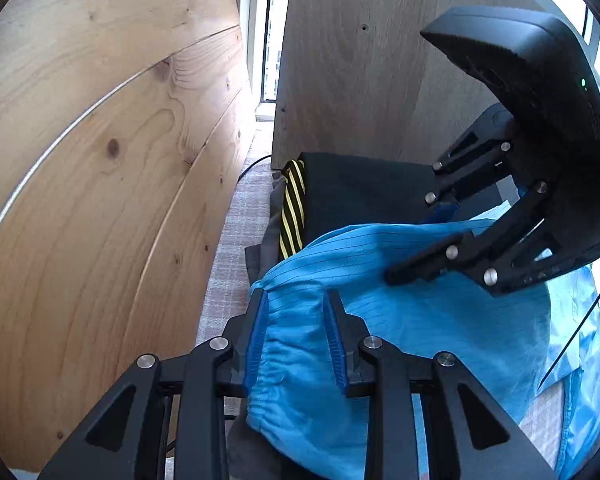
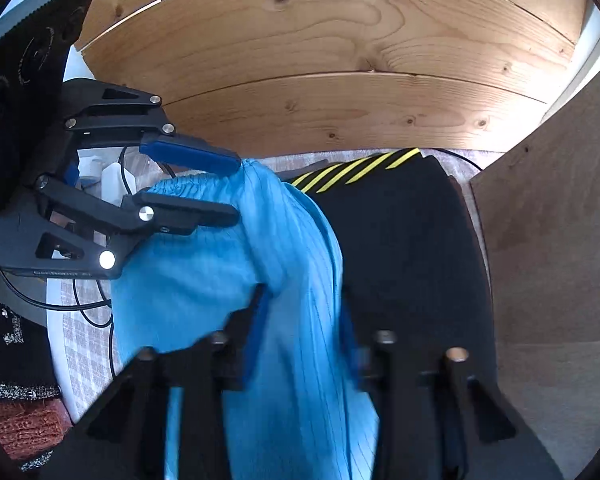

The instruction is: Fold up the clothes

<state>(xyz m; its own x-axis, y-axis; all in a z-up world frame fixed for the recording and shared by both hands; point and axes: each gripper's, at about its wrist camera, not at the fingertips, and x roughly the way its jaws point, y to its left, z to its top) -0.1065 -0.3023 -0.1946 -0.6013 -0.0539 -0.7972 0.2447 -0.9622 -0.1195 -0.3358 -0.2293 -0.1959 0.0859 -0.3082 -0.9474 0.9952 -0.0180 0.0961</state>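
A bright blue pinstriped garment [image 1: 400, 320] with an elastic hem hangs between my two grippers above the table. My left gripper [image 1: 296, 300] has its jaws apart with the bunched hem lying between them. In the right wrist view the left gripper [image 2: 232, 188] reaches in from the left, with the hem [image 2: 204, 184] between its fingers. My right gripper [image 2: 304, 300] is blurred, jaws apart, with the blue cloth [image 2: 300, 360] running down between them. It shows at the right in the left wrist view [image 1: 416, 240]. A folded black garment [image 2: 400, 248] with a yellow-striped band [image 2: 356, 170] lies beyond.
A light wooden board [image 1: 100, 160] stands at the left and a brown panel [image 1: 360, 60] at the back. The table has a pale checked cloth [image 1: 236, 240]. Cables [image 2: 92, 312] and dark and reddish knitwear [image 2: 16, 400] lie at the left of the right wrist view.
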